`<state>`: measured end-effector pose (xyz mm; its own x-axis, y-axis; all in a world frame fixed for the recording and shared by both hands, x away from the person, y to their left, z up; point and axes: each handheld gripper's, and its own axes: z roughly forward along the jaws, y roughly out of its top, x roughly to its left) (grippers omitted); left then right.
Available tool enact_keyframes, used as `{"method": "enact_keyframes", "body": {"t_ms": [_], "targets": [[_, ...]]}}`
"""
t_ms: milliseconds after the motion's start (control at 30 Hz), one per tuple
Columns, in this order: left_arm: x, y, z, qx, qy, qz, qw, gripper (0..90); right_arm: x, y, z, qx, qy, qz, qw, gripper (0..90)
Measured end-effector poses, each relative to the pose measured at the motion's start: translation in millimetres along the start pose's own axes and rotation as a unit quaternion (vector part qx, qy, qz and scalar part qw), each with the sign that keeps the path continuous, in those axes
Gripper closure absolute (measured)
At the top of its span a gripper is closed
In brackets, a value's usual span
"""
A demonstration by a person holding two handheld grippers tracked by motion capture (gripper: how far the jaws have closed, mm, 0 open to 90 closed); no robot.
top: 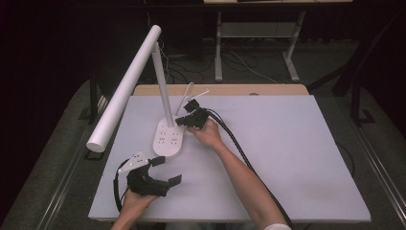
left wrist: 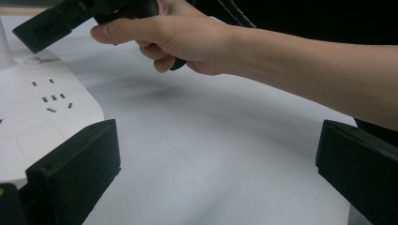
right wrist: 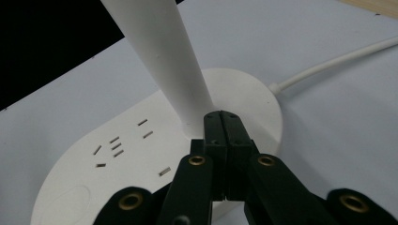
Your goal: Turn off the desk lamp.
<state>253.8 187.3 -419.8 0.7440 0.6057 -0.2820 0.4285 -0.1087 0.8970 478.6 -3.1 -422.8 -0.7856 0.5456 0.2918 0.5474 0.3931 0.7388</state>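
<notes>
**Closed right gripper at the foot of the lamp post, left gripper spread beside the base**

A white desk lamp with a long tubular head [top: 127, 84], a slim upright post and a flat oval white plastic base with socket slots [top: 168, 139] stands on the left half of the pale grey table top [top: 287, 158]. The base lies flat on the table, its round end toward the far edge. A thin white power cord [right wrist: 328, 63] leaves that round end and runs off across the table toward the far side.

The right gripper [top: 184, 120] is held by the person's right hand [top: 207, 134] just right of the post. Its two black jaws are pressed together with nothing between them, and the joined tips sit right at the foot of the post, over the top of the base; from the right gripper view they seem to touch the base there, though contact cannot be confirmed. A black cable [top: 239, 148] trails from this gripper back along the forearm.

The left gripper [top: 165, 170], with a grey three-cornered plate on top, rests low near the table's near edge in the person's left hand [top: 136, 201]. Its jaws are spread wide and hold nothing. One jaw lies just beside the near end of the lamp base; the other stands well apart over bare table.
</notes>
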Motion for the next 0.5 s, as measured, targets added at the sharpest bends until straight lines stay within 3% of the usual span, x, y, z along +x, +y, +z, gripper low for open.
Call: {"method": "enact_keyframes", "body": {"t_ms": [500], "targets": [[0.5, 0.1, 0.0, -0.001, 0.001, -0.001, 1.0, 0.0, 1.7, -1.7, -42.2, -0.007, 0.013, -0.01, 0.9998, 89.9]]}}
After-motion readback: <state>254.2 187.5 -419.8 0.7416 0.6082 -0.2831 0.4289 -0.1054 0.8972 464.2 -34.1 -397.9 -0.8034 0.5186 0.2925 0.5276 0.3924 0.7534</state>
